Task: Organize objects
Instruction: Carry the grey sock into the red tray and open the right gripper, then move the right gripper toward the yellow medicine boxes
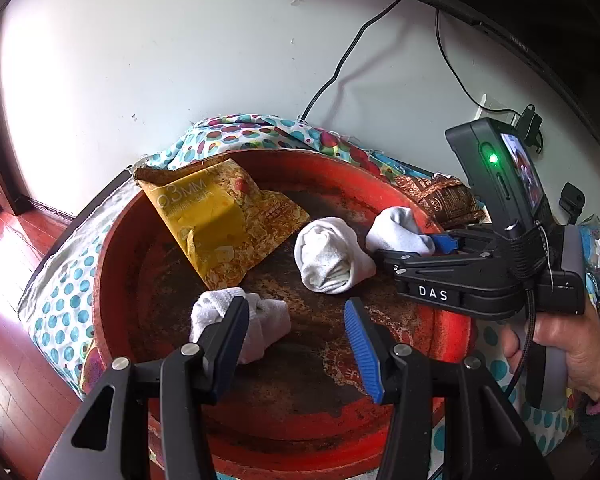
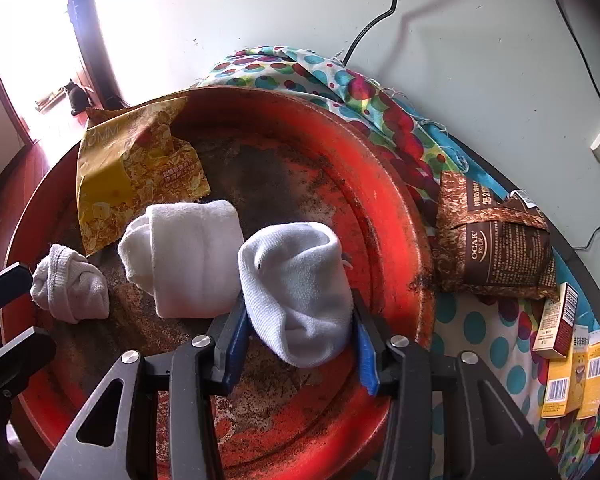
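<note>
A worn red round tray [image 1: 448, 332] [image 2: 380, 184] holds a yellow snack bag [image 1: 216, 220] [image 2: 128, 168] and three rolled white socks. My right gripper [image 2: 300, 344] [image 1: 412, 246] is shut on the right sock [image 2: 296, 292] [image 1: 396, 228] over the tray's right side. The middle sock [image 1: 328, 256] [image 2: 192, 256] lies beside it. My left gripper [image 1: 296, 344] is open and empty over the tray's near side, its left finger in front of the small sock [image 1: 268, 320] [image 2: 70, 284].
The tray rests on a dotted cloth [image 1: 60, 296] [image 2: 480, 332]. A brown snack bag [image 2: 496, 236] [image 1: 444, 196] lies right of the tray, with small boxes [image 2: 568, 364] near it. Cables [image 1: 340, 64] hang on the wall behind, under a monitor [image 1: 540, 20].
</note>
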Demonstrator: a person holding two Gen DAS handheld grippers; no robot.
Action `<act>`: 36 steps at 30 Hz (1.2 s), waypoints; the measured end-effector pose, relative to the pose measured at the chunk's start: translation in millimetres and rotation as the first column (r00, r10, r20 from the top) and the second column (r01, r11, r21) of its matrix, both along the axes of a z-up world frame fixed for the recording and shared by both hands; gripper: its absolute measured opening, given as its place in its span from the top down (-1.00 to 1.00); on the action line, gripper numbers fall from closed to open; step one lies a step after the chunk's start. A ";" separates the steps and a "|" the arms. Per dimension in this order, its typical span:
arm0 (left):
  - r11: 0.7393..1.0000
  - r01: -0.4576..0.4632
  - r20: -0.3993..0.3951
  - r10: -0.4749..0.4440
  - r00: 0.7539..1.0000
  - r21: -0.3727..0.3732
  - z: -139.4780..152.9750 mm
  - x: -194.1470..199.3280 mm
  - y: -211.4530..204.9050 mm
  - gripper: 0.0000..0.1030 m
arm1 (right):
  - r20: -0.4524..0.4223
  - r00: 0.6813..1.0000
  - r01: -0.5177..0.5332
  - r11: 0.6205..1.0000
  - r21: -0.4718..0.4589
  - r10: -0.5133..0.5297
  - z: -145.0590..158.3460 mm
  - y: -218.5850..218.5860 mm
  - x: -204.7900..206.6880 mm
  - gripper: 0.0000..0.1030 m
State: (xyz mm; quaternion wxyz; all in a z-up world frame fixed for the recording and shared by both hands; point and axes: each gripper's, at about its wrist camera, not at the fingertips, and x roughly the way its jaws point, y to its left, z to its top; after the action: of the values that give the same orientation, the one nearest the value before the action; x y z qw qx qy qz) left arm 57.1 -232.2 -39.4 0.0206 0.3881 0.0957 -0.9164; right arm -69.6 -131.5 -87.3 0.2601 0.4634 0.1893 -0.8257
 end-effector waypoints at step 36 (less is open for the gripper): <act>0.972 0.232 0.032 -0.232 0.972 0.024 -1.6 -1.8 77.2 0.01 | -0.149 0.903 0.416 0.907 0.061 -0.404 13.8 321.7 -18.3 -0.13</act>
State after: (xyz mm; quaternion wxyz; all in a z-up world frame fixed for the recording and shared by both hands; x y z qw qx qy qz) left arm 55.3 -154.9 -41.0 -0.0890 0.4125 0.0587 -0.9047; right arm -87.9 190.2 -73.5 0.0458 0.4483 0.1420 -0.8813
